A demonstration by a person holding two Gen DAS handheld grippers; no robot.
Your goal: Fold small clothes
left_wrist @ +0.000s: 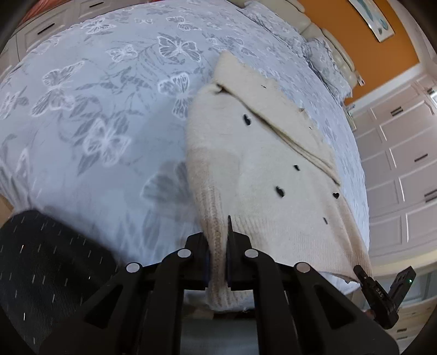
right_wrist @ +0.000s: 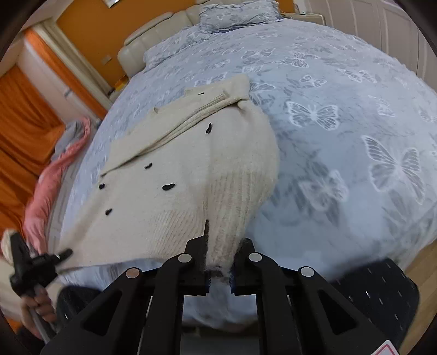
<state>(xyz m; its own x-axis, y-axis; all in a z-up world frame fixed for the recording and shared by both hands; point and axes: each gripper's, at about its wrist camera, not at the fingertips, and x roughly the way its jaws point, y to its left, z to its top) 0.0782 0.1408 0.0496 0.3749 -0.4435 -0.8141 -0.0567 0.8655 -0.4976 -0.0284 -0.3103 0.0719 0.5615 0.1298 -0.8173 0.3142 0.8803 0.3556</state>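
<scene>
On the bed [left_wrist: 82,109], over a pale blue bedspread printed with white butterflies, a cream knitted cardigan [left_wrist: 259,153] with small black heart-shaped buttons lies spread, its far part folded over in a band across the body. The left hand-held gripper [left_wrist: 218,245] is closed tight on the ribbed hem at the near left corner of the cardigan, the knit bunched between its black pads. The right hand-held gripper [right_wrist: 220,245] is likewise clamped on the ribbed hem at the near right corner, fuzzy fibres showing at the pinch. Both corners are raised off the bedspread, so the near edge hangs stretched between the two. In the right wrist view a hand [right_wrist: 38,303] grips the other tool's handle at the left. A pink garment [right_wrist: 54,174] lies at the bed's left edge, pillows [right_wrist: 232,13] at the far end.
</scene>
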